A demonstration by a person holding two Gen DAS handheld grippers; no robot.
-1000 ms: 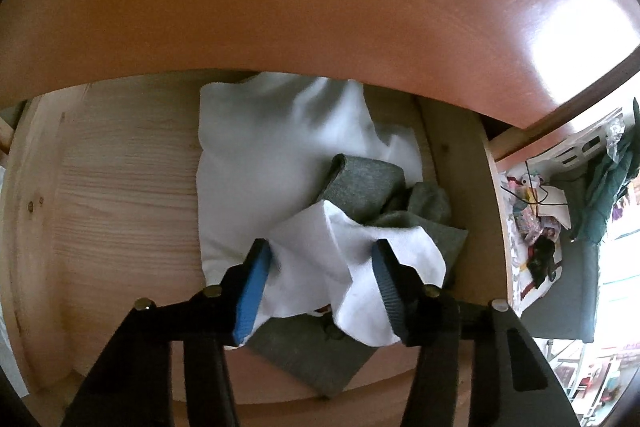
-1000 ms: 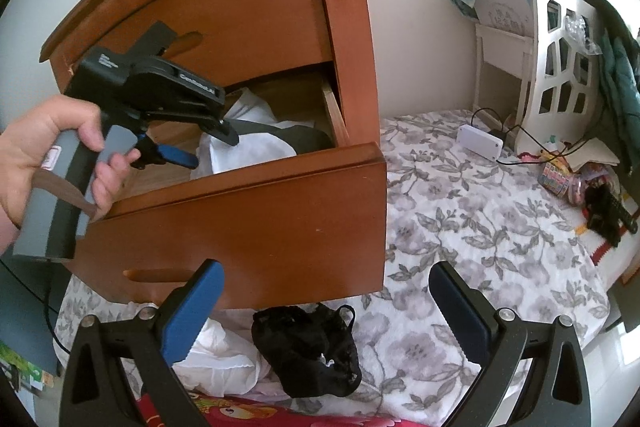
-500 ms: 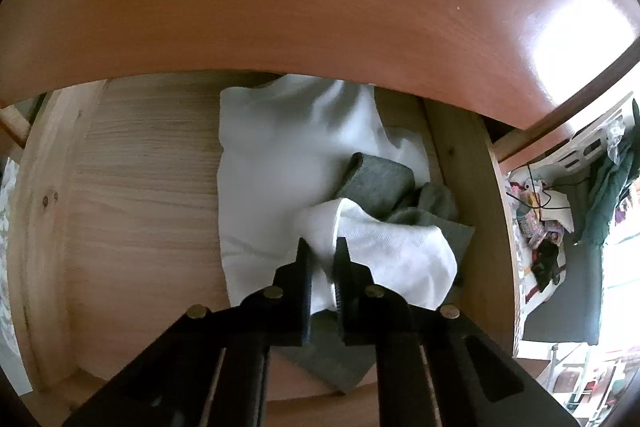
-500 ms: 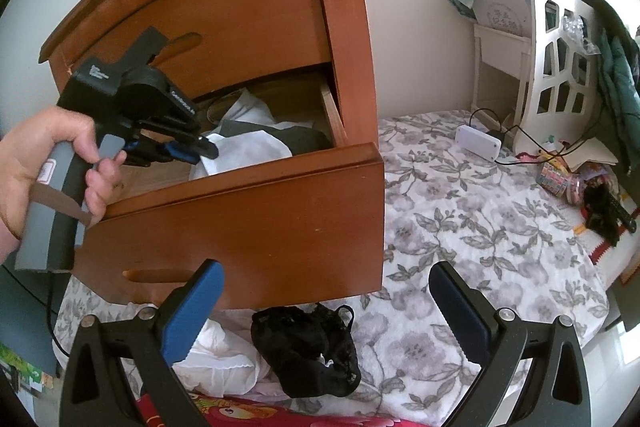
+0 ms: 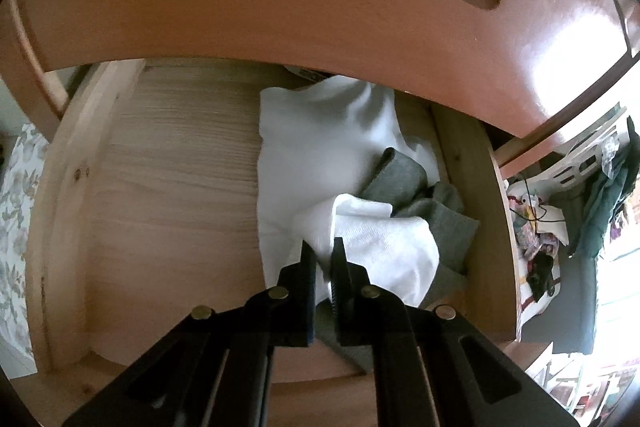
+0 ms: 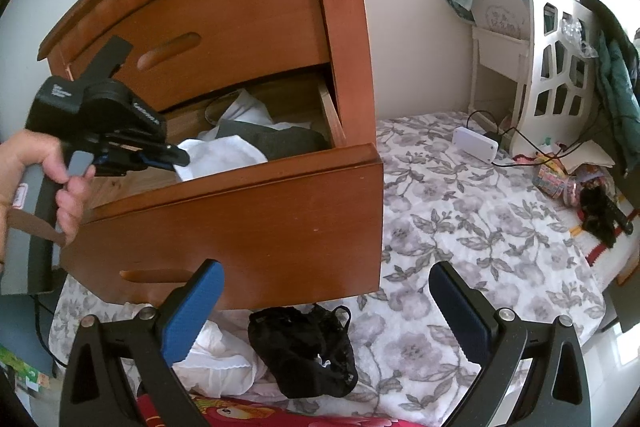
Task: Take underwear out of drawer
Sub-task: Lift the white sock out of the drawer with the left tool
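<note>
Left tongs (image 5: 323,259) reach down into the open drawer (image 5: 160,211), jaws clenched on a fold of white underwear (image 5: 376,247); the jaws have just been closing, and the cloth sits pinched between the pads. The rest of the white piece bulges to the right of the tips, over a grey garment (image 5: 436,215) that lies beyond and right of them. A larger white cloth (image 5: 320,147) spreads ahead of the tips, toward the drawer's back. Bare wood floor lies to their left.

Right tongs (image 6: 324,303) hover outside the drawer front (image 6: 260,227), jaws released and holding nothing. Between and just beyond these jaws, black underwear (image 6: 304,347) lies on the floral bedspread (image 6: 460,227); a white garment (image 6: 220,359) lies by the left jaw.
</note>
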